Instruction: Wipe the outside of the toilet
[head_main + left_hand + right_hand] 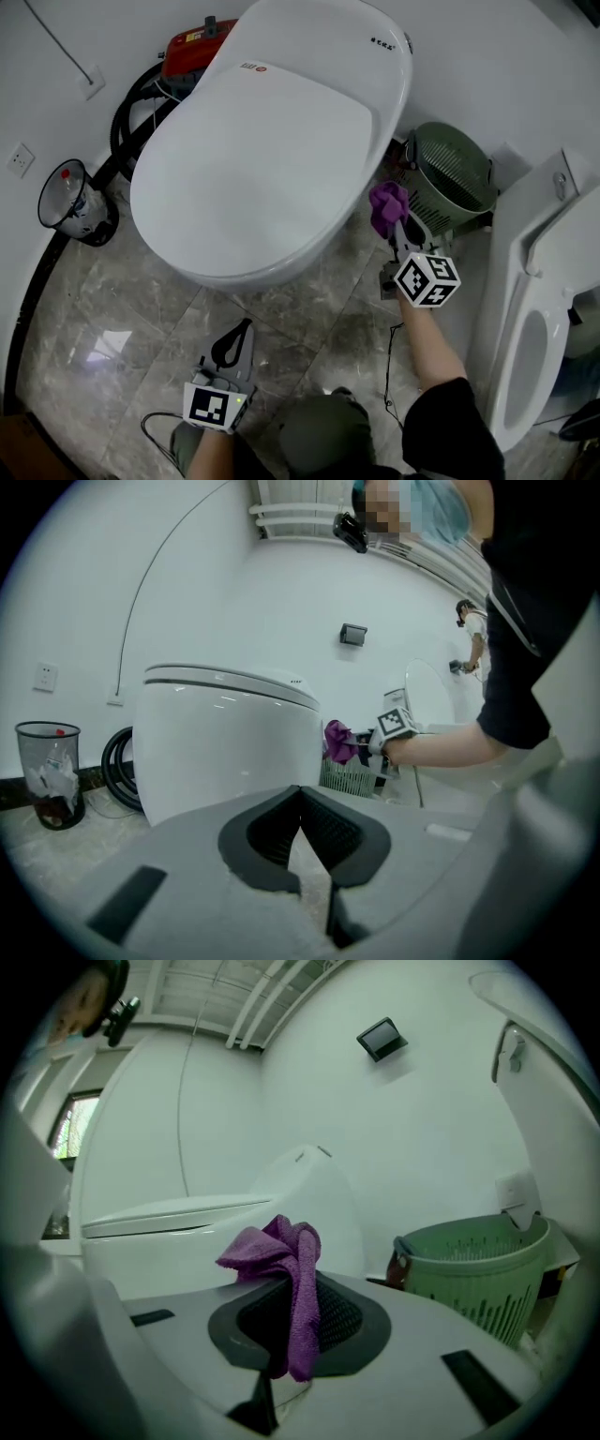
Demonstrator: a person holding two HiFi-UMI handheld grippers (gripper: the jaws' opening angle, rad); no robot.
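Head view: we had the right gripper (397, 228) clenched on a purple microfibre cloth (385, 204). The cloth was bunched at the jaw tips, just beside the right flank of the white toilet (272, 159), between the bowl and a green slatted basket (454, 174). From above we could not tell whether cloth touched porcelain. The left gripper (240, 330) hung low over the marble floor (94, 319) in front of the bowl, jaws pressed together on nothing, apart from the toilet.

Handling, our judgement:
- Cloth: soft, light and limp. It was pinched at one fold, so the bunched head would need pressing flat against the shell to wipe well.
- Toilet: fixed, hard and glossy, likely slick. We saw nothing to take hold of, only a curved surface to sweep. Its lid was down.

Right gripper view added what the head view lacked: a tail of cloth draped down between the jaws, below the pinch.

Left gripper view gave the side-on look: cloth level with the toilet's upper side wall, plus a mesh wastebin (47, 771) and a coiled black hose (120, 766) on the far side.
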